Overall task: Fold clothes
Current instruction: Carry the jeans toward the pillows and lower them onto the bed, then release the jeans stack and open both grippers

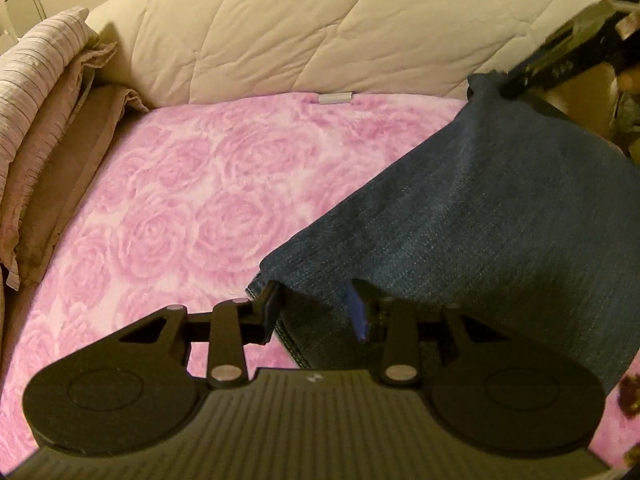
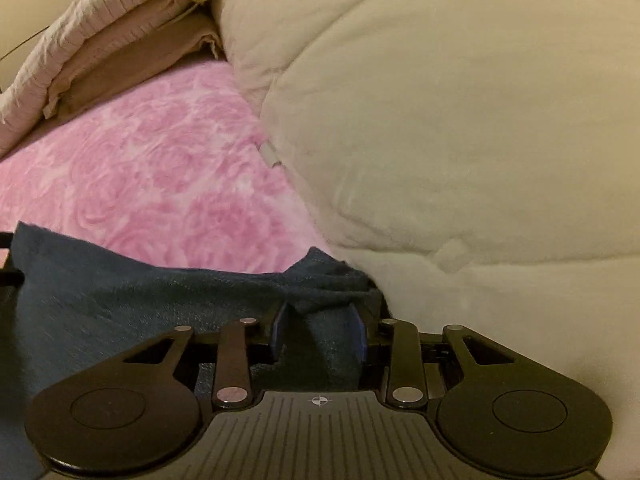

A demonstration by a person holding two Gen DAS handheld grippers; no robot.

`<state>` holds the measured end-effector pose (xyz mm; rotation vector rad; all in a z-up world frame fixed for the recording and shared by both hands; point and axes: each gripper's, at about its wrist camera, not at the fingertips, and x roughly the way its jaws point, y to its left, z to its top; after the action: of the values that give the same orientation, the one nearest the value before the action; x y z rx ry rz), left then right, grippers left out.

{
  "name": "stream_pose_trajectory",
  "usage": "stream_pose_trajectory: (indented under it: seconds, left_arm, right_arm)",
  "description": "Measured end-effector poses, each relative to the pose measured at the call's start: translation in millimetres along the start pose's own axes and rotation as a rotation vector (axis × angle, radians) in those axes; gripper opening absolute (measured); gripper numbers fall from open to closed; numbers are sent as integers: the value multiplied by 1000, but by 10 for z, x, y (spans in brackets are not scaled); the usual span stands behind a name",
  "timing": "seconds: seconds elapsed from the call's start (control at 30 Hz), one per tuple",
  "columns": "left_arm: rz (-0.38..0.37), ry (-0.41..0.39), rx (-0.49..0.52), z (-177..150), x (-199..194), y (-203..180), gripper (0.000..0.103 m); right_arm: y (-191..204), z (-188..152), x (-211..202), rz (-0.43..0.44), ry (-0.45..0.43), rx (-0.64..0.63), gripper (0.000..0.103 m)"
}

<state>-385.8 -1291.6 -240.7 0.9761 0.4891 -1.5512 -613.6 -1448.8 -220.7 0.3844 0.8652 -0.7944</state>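
Note:
A dark blue denim garment point(image 1: 480, 216) hangs stretched above the bed between my two grippers. In the left wrist view my left gripper point(image 1: 316, 310) is shut on its stitched hem corner, and the cloth fills the gap between the pads. From there the fabric rises to the upper right, where my right gripper point(image 1: 510, 82) pinches the far corner. The right wrist view shows the right gripper point(image 2: 319, 330) shut on a bunched fold of the denim garment point(image 2: 120, 304), which spreads away to the left.
A pink rose-patterned blanket point(image 1: 180, 200) covers the bed under the garment. A puffy cream quilt point(image 2: 460, 140) is heaped along the back and presses close to the right gripper. Striped beige pillows point(image 1: 36, 92) are stacked at the left.

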Motion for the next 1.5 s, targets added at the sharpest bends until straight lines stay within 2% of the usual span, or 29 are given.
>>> stream_pose_trajectory:
  seconds: [0.1,0.17,0.27,0.37,0.47,0.6,0.7,0.77,0.87,0.97,1.07,1.1,1.17,1.27,1.33,1.37,1.47,1.5]
  left_arm:
    - [5,-54,4,9,-146,5,31]
    - [-1,-102,30,-23,-268,-58,33]
    - [-10,-47,95,-110,-145,-181,33]
    - [-17,-40,98,-102,-139,-176,33]
    - [-44,-65,67,-200,-400,-156,33]
    - [-94,-95,22,-428,-800,-227,33]
    - [-134,-68,21,-669,-929,-399,34]
    - [-133,-31,61,-770,-829,-519,36]
    - [-128,-1,93,-841,-734,-611,42]
    - [-111,-3,64,-807,-837,-583,41]
    - [-98,-4,24,-824,-926,-581,40]
    - [-97,11,20,-846,-894,-599,40]
    - [-87,28,25,-866,-854,-639,40]
    - [-76,17,-4,-856,-933,-647,40]
    - [-72,16,-39,-877,-1018,-658,49]
    - [-69,20,-57,-907,-1073,-685,53]
    - [-63,31,-115,-1002,-1239,-768,70]
    - [-67,35,-141,-1037,-1294,-798,77]
  right_arm:
    - [31,43,-222,-2,-73,-2,33]
    - [42,38,-217,24,-60,9,33]
    - [97,-65,38,66,48,-17,35]
    - [118,-114,-22,40,37,9,37]
    - [204,-155,-276,36,7,22,39]
    - [473,-482,-789,126,-27,5,41]
    - [734,-869,-997,181,-6,-25,42]
    - [902,-1130,-999,165,26,-90,44]
    - [926,-1340,-974,158,26,-84,46]
    - [889,-1243,-1049,145,44,-43,46]
    - [811,-1225,-1180,116,6,40,46]
    - [805,-1275,-1146,109,38,52,47]
    - [811,-1390,-1079,107,94,54,47]
    - [873,-1399,-1222,94,71,36,48]
    - [889,-1410,-1361,85,51,61,49]
    - [908,-1426,-1424,79,44,75,54]
    - [1020,-1564,-1573,44,48,130,83]
    - [1068,-1619,-1605,35,53,148,86]
